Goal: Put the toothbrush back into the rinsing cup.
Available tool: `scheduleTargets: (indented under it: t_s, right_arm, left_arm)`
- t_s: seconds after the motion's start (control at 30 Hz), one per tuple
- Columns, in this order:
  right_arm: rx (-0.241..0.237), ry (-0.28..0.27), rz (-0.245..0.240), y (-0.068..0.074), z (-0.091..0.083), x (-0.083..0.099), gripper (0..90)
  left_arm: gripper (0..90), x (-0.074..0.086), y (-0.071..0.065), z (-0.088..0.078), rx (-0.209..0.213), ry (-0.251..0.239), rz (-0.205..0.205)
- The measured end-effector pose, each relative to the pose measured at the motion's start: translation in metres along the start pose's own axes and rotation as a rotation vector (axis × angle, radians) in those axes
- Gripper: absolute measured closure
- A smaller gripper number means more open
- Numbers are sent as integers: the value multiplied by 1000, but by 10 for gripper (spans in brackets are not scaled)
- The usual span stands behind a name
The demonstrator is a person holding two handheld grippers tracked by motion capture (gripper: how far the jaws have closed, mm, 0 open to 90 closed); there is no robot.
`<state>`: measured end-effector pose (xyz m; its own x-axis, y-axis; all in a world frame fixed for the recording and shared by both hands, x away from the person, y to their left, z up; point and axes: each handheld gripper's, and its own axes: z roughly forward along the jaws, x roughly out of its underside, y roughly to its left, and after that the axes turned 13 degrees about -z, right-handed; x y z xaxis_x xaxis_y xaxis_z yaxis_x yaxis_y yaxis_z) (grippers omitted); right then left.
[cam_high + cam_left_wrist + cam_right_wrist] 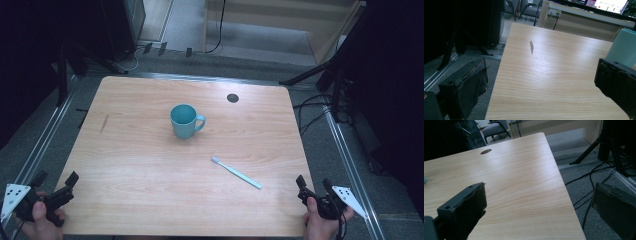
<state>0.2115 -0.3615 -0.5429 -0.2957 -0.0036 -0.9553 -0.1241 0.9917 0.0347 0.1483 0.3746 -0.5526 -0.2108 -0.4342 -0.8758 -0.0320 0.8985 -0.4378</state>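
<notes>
The left tool [56,186] rests at the lower left of the high view, at the near left corner of the desk [150,200], gripped by the person's left hand [42,220]; its jaws stand wide apart with nothing between them, as the left gripper view confirms, where bare wood fills the gap. That idle, spread posture suits a start position: the tool is clear of the work area. Near the centre of the frame, slightly above the middle, the teal mug [184,121] stands upright, mouth up, handle turned toward the right edge of the frame. Below and to the right of it, well apart, the toothbrush [236,172] lies flat on the wood, bristle head toward the upper left, handle end toward the lower right. It lies nearer to the right tool than to the left, so it is likely the first pick. A dark round cable port [232,97] sits toward the upper right. The right tool [315,187] rests at the lower right corner, jaws wide and empty, pointing across the desk.
</notes>
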Motion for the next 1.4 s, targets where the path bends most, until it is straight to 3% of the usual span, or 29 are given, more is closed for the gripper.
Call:
scheduleTargets:
  t_s: [0.17, 0.3, 0.5, 0.83, 1.0, 1.17, 1.23, 1.27, 1.4]
  right_arm:
    - [-2, 7, -8, 2, 0, 0, 3]
    - [12, 53, -90, 10, 3, -2, 56]
    - [-20, 131, -192, 25, 12, -9, 129]
    - [-47, 197, -282, 44, 31, -40, 137]
    - [-71, 260, -370, 65, 46, -64, 143]
    - [-137, 323, -426, 80, 57, -89, 162]
    - [-137, 334, -454, 83, 59, -93, 163]
    - [-139, 362, -500, 88, 64, -99, 172]
    - [-164, 429, -537, 99, 75, -107, 183]
  left_arm:
    - [0, 0, 0, 1, -2, 2, 1]
    - [0, 1, -2, 1, 0, 4, 11]
    - [0, 2, -4, 2, -2, 15, 36]
    - [0, 2, -4, 3, 1, 16, 32]
    - [0, 2, -4, 3, 4, 16, 32]
    - [0, 2, -3, 3, 7, 16, 30]
    - [0, 2, -4, 3, 6, 16, 31]
    - [0, 2, -4, 3, 7, 17, 34]
    - [0, 3, -5, 3, 4, 19, 44]
